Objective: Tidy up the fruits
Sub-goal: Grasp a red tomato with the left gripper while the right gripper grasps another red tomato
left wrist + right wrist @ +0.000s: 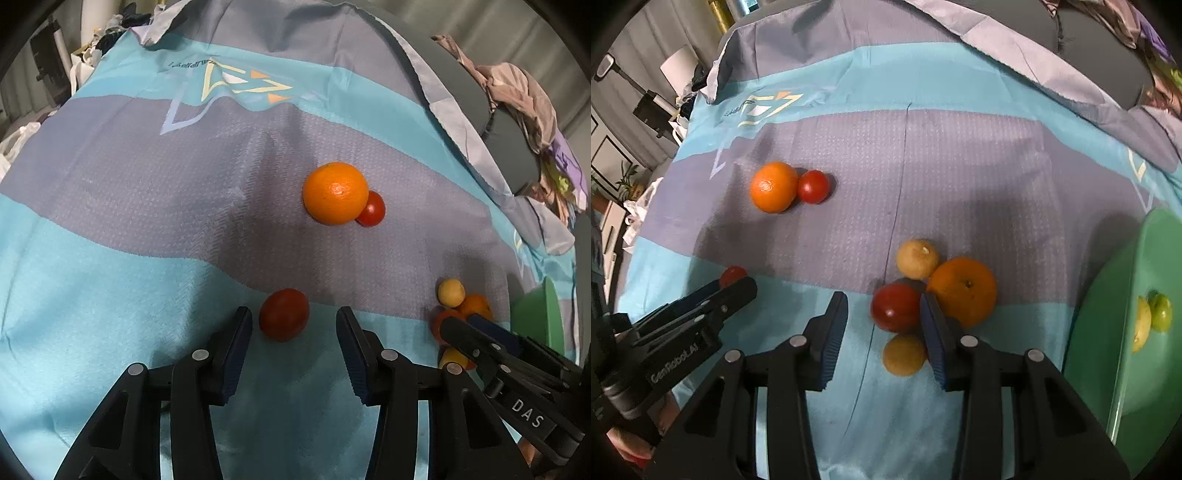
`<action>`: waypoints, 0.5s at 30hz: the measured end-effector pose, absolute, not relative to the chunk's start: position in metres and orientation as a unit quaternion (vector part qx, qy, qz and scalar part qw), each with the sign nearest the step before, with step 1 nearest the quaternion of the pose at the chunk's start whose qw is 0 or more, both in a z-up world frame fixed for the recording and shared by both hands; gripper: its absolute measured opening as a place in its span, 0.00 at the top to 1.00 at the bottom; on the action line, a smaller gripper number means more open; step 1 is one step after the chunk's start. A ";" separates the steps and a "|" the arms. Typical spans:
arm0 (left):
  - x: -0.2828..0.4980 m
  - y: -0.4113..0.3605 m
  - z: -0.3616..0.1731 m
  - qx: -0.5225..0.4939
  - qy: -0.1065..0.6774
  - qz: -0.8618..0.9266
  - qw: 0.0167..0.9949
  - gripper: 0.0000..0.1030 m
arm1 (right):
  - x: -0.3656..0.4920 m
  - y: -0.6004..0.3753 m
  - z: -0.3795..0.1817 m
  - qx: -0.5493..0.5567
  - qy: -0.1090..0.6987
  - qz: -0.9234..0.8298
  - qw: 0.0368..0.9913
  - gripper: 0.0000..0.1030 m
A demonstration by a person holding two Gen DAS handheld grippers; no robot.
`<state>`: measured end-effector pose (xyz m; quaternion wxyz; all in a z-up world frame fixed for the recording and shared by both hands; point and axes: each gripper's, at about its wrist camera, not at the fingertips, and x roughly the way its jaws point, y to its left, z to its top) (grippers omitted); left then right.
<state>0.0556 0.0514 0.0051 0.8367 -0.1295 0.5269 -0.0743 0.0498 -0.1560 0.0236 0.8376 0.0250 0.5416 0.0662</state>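
In the left wrist view a red tomato (283, 314) lies on the cloth between the fingers of my left gripper (294, 317). The jaws stand open, with a gap on the tomato's right side. My right gripper (883, 299) is open over a cluster of fruit. Another red tomato (895, 308) sits against its right finger, clear of the left one. Touching that tomato are an orange (962, 291) and two yellowish fruits (916, 258), (904, 354). Farther back, a large orange (335, 193) rests against a small tomato (371, 209).
A green bowl (1108, 295) stands at the right and holds a yellow fruit (1141, 325) and a green one (1161, 312). The blue and grey cloth (147, 184) covers the surface. Crumpled clothes (517, 96) lie on a grey cushion at the back right.
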 end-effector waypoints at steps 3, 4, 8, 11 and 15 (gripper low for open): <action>0.056 0.051 0.004 -0.125 0.525 -0.069 0.839 0.57 | 0.051 -0.154 0.020 0.020 0.546 0.065 0.835 0.61; 0.056 0.051 0.004 -0.126 0.525 -0.067 0.839 0.58 | 0.053 -0.154 0.016 0.020 0.551 0.061 0.832 0.60; 0.057 0.055 0.003 -0.127 0.522 -0.053 0.842 0.71 | 0.056 -0.155 0.008 0.031 0.547 0.068 0.834 0.63; 0.057 0.058 0.003 -0.132 0.520 -0.052 0.842 0.73 | 0.055 -0.152 0.008 0.012 0.538 0.064 0.840 0.67; 0.057 0.056 0.004 -0.122 0.518 -0.050 0.845 0.73 | 0.054 -0.151 0.006 0.003 0.538 0.065 0.841 0.68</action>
